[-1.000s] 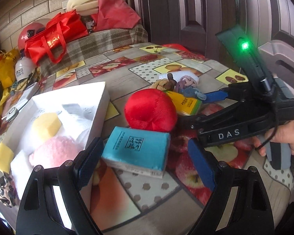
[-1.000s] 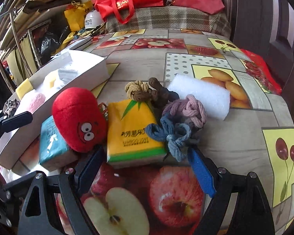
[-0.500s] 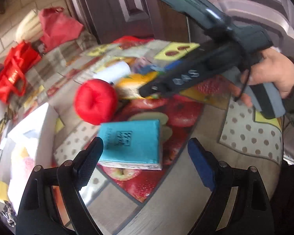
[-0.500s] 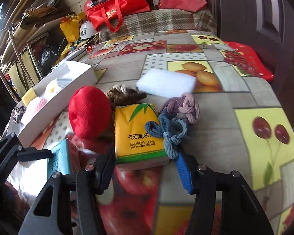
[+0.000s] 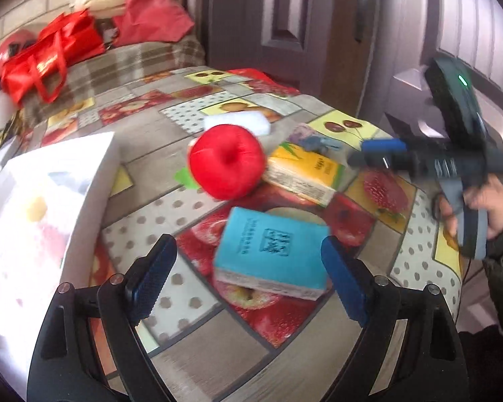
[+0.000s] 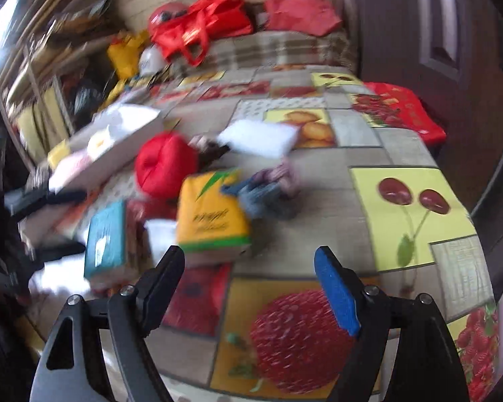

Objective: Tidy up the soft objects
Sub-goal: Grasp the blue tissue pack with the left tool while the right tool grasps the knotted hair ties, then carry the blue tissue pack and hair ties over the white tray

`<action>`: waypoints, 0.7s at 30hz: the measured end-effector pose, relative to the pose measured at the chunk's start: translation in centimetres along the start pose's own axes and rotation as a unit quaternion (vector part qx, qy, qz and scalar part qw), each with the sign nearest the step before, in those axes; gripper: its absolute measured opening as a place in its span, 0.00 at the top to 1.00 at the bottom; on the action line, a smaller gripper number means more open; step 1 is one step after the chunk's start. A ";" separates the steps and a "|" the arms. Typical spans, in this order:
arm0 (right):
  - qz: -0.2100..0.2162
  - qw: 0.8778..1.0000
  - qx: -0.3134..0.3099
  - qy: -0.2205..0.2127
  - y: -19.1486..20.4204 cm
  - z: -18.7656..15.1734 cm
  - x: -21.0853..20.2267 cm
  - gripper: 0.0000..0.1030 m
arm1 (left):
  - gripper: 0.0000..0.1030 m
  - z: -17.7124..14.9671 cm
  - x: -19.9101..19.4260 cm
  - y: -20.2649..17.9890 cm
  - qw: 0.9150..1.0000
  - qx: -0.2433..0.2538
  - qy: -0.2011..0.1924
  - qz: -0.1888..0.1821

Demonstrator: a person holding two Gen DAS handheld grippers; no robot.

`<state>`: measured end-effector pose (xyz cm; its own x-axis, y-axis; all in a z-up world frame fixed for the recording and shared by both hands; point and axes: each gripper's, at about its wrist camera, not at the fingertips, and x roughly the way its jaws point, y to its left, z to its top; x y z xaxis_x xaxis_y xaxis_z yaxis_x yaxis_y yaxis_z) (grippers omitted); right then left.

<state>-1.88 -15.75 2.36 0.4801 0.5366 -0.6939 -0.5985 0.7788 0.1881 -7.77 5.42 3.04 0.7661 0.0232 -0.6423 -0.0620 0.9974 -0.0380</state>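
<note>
Fruit-print oilcloth [image 5: 285, 351] covers the table under my left gripper [image 5: 248, 278], whose jaws stand wide and released around the teal tissue pack [image 5: 271, 251] without pinching it. To its left the white box [image 5: 67, 181] already holds a few pale soft pieces, so I judge the sorting partly done. A red plush [image 5: 226, 160], yellow tissue pack [image 5: 305, 174] and white sponge [image 5: 238, 122] are left outside.

From the right wrist, my right gripper [image 6: 248, 284] is opening and empty, short of the yellow pack. Knotted ropes [image 6: 268, 191] lie beside it. I see bare cloth to the right, up to the table edge [image 6: 486, 268].
</note>
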 end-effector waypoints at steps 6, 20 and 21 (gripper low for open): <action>0.028 0.994 0.107 0.012 -3.9 2.7 3.8 0.23 | 0.18 0.3 2.8 -1.2 0.998 0.034 0.050 0.023; 0.000 0.994 0.087 -0.069 -2.1 3.1 3.1 0.79 | 0.29 0.3 2.2 -0.1 1.000 -0.003 0.024 -0.008; 0.006 0.991 0.093 -0.094 -2.1 2.6 2.1 0.79 | 0.29 0.3 1.6 -0.1 1.000 -0.003 0.009 -0.006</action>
<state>2.07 -15.36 2.34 0.5949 0.5838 -0.5525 -0.4849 0.8088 0.3327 -6.39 5.39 2.24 0.7555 0.0109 -0.6551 -0.0572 0.9971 -0.0494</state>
